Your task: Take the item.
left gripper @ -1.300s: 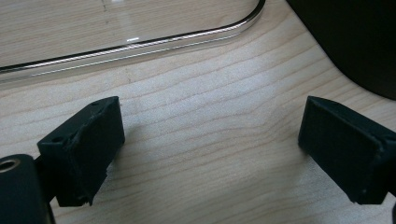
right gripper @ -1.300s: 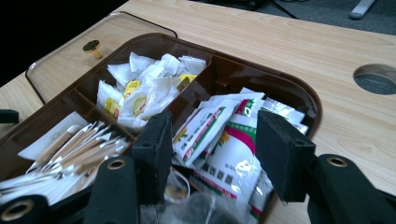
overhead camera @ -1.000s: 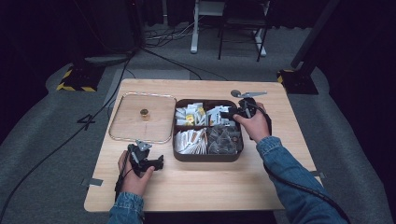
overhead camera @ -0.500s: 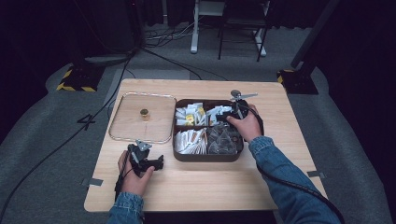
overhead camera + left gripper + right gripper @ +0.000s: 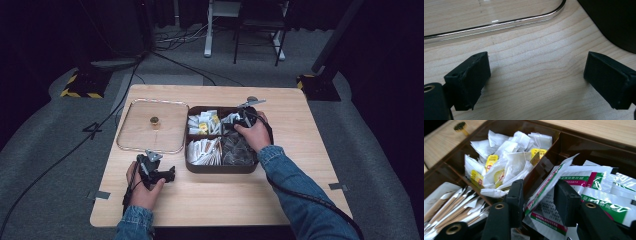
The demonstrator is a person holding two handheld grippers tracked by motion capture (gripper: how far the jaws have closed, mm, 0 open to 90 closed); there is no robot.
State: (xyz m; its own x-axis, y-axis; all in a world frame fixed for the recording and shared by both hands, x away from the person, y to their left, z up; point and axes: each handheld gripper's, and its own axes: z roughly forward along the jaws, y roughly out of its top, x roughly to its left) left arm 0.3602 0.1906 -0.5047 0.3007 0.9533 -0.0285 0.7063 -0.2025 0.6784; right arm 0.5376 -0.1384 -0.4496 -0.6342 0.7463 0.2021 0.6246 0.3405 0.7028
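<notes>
Jaws first, left to right. Left gripper (image 5: 159, 173): jaws spread wide, nothing between them, just bare light wooden bench (image 5: 536, 82). It lies near the front-left edge, pointing right toward the box, the hand (image 5: 142, 187) wrapped round the handle from the near side, forearm coming in low and straight. Looks parked, out of the way of the working side.

Just beyond it lies the clear rounded-rectangle lid with a small brass knob (image 5: 154, 120), flat on the bench, left of the box and touching or nearly touching its wall. Off and set aside so the compartments stay open for picking.

The dark brown four-compartment box (image 5: 220, 168) sits mid-bench. Far-left compartment holds white tea bags with yellow tags (image 5: 506, 162); near-left holds pale paper stick packets (image 5: 451, 207); near-right holds dark, shiny wrappers I can't identify.

Right gripper (image 5: 537, 202): jaws narrow, either side of a white sachet with green and red print (image 5: 546, 192) standing on edge in the far-right compartment. Pads look close to its faces, but I can't tell whether they're fully clamped. More of the same sachets lie flat to its right.

Right hand (image 5: 256, 134) reaches over the box from the near-right, wrist bent so the jaws point down into the far-right compartment; denim sleeve runs back toward the near-right edge. I'd judge this as picking a single sachet out.
</notes>
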